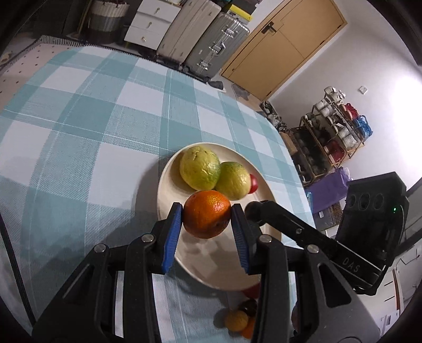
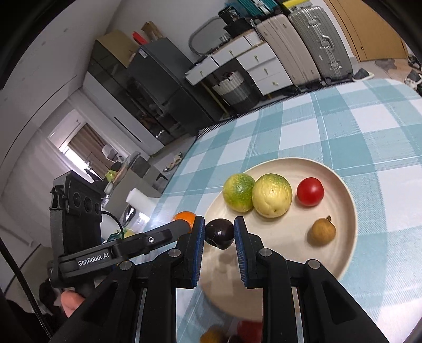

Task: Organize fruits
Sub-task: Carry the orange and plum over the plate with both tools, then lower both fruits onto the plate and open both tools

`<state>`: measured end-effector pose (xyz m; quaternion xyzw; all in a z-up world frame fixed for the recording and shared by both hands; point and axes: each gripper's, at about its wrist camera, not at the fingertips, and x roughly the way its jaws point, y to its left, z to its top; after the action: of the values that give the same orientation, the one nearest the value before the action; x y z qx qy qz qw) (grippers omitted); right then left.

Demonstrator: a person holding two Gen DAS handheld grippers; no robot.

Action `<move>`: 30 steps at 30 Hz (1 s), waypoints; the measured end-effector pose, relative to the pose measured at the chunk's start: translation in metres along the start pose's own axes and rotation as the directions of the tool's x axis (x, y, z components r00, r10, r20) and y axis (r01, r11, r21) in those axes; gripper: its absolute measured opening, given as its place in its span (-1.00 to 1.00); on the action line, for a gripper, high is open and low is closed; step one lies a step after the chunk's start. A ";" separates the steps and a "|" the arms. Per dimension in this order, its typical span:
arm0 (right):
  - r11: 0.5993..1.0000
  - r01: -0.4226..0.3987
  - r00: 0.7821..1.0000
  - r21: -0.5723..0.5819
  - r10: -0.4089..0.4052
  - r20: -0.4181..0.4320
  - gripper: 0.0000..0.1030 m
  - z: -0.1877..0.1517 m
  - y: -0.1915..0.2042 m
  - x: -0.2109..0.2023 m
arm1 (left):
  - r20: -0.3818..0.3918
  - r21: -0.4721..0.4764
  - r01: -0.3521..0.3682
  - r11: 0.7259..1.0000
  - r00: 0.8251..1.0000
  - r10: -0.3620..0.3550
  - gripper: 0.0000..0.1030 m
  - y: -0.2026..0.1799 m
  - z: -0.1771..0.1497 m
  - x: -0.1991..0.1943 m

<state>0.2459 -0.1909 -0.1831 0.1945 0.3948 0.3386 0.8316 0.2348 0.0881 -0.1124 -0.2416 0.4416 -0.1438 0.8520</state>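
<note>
A cream plate [image 1: 168, 184] [image 2: 343, 184] sits on the checked tablecloth. It holds two yellow-green guavas [image 1: 200, 168] [image 2: 271, 195], a red tomato [image 2: 310, 191] [image 1: 253, 184] and a small brown longan [image 2: 321, 232]. My left gripper [image 1: 207, 211] is shut on an orange [image 1: 207, 217] above the plate's near part; the orange also shows in the right wrist view [image 2: 184, 217]. My right gripper [image 2: 219, 232] is shut on a dark purple fruit [image 2: 220, 233] above the plate's near edge.
Several loose small fruits lie on the cloth below the plate [image 1: 237, 319] [image 2: 211, 336]. The table edge [image 1: 290, 147] runs close to the plate's right. Suitcases [image 1: 211, 39] and drawers [image 1: 150, 23] stand beyond the table.
</note>
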 end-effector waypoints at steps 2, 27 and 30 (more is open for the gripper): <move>1.000 0.011 1.000 0.007 -0.011 -0.014 -0.55 0.003 -0.003 0.010 | -0.008 -0.001 -0.005 1.000 1.000 0.005 -0.33 0.003 0.003 0.008; 0.998 0.061 0.996 0.015 -0.062 0.071 0.19 0.011 -0.008 -0.006 | 0.045 0.049 -0.098 0.994 0.994 0.096 0.13 -0.011 0.005 -0.013; 0.997 0.076 0.992 0.022 -0.078 0.097 0.27 0.004 -0.010 -0.023 | 0.056 0.092 -0.125 0.988 0.991 0.120 0.13 -0.021 -0.006 -0.022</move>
<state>0.2430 -0.2143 -0.1747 0.2030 0.3640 0.2929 0.8605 0.2162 0.0785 -0.0891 -0.1767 0.4266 -0.1061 0.8806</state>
